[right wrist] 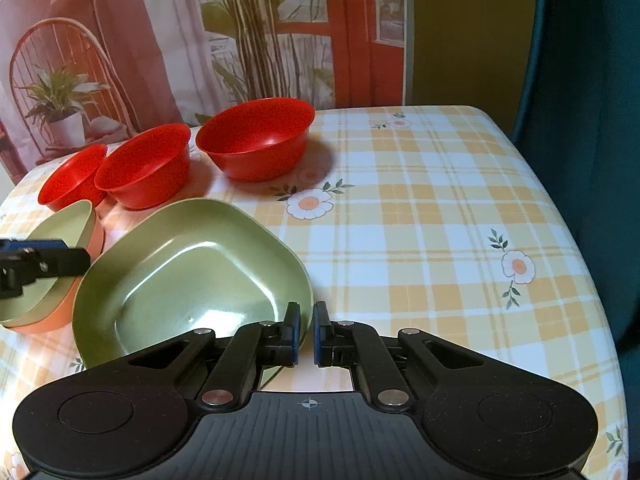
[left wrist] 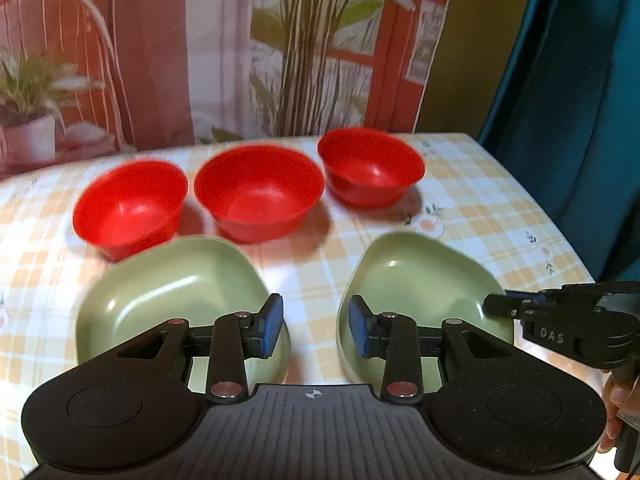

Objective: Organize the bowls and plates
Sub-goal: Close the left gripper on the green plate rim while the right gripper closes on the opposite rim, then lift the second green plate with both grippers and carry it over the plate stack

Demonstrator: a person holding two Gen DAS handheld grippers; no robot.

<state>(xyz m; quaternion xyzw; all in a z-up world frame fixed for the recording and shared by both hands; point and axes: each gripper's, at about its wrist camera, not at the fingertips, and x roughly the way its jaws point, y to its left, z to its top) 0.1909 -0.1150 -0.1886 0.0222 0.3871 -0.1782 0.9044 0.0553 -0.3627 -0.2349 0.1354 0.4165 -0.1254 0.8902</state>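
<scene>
The right gripper [right wrist: 306, 330] had its jaws clamped on the near right rim of the green plate [right wrist: 192, 276] at the worktop's [right wrist: 420, 208] near edge — the left gripper [left wrist: 316, 330], jaws apart, hovered between both plates.

3 bowls stand in a row across the far part of the table [left wrist: 480, 208]: the left bowl [left wrist: 128, 208], the middle bowl [left wrist: 258, 192] just beside it, and the right bowl [left wrist: 370, 170] set a little farther back. In front of them lie 2 plates side by side with a gap of bare cloth between: the left plate [left wrist: 172, 292] before the left and middle bowls, the right plate [left wrist: 420, 280] before the right bowl. In the right wrist view the left plate sits on top of another dish [right wrist: 52, 316]. A printed backdrop [left wrist: 280, 40] hangs behind the table.
</scene>
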